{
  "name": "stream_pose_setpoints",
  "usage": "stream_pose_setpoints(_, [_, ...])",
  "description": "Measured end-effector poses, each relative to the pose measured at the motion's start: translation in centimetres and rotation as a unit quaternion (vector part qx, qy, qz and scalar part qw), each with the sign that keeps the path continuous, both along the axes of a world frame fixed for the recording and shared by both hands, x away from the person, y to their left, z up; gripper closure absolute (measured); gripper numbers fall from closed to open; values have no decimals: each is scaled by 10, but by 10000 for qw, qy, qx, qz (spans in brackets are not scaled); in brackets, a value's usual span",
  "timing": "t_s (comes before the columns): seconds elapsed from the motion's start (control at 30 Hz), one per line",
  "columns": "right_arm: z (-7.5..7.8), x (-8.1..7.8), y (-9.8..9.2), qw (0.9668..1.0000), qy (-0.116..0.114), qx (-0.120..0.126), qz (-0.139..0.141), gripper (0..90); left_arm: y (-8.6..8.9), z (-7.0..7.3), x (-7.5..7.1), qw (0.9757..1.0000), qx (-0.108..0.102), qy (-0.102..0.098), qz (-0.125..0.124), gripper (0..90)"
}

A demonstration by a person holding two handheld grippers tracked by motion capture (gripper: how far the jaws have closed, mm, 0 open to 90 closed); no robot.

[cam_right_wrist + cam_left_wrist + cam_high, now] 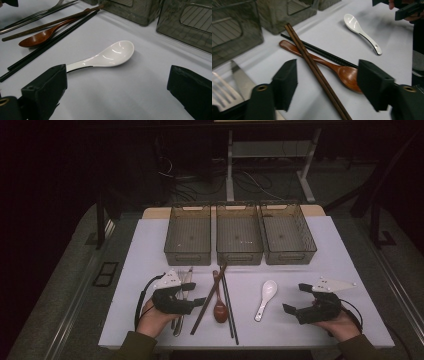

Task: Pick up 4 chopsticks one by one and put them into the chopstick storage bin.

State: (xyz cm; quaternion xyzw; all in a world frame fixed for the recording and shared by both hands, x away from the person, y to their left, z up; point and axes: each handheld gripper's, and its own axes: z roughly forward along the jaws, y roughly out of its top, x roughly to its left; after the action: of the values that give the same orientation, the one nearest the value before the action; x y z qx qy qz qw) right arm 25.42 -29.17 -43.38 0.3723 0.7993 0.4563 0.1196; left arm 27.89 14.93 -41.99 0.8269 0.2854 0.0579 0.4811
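Left tongs (325, 85) part-open astride brown chopsticks (317, 72), gripping nothing; right tongs (117, 92) wide, just right of white spoon (105, 57).

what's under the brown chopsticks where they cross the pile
The brown chopsticks lie across the wooden spoon's handle, with the black chopsticks beside it. The stretch of handle beneath them is covered.
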Motion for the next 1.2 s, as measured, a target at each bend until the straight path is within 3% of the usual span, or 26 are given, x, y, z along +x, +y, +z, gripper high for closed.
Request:
stream_pose_setpoints(0.3, [0,0,1,10000,19,-29,3,25,-13,-7,-4,9989,174,305,-301,663])
stream_pose_setpoints(0.57, [-1,0,1,10000,14,-45,3,25,-20,-15,-7,9961,469,623,-422,879])
stream_pose_setpoints(0.9, [-1,0,1,10000,9,-52,4,25,-25,-22,-11,9927,668,822,-582,885])
stream_pose_setpoints(1.0, [0,-1,1,10000,15,-37,3,26,-29,-23,-14,9903,861,871,-653,885])
stream_pose_setpoints(1.2, [-1,0,1,10000,4,-58,23,26,-30,-25,-14,9881,1070,854,-696,885])
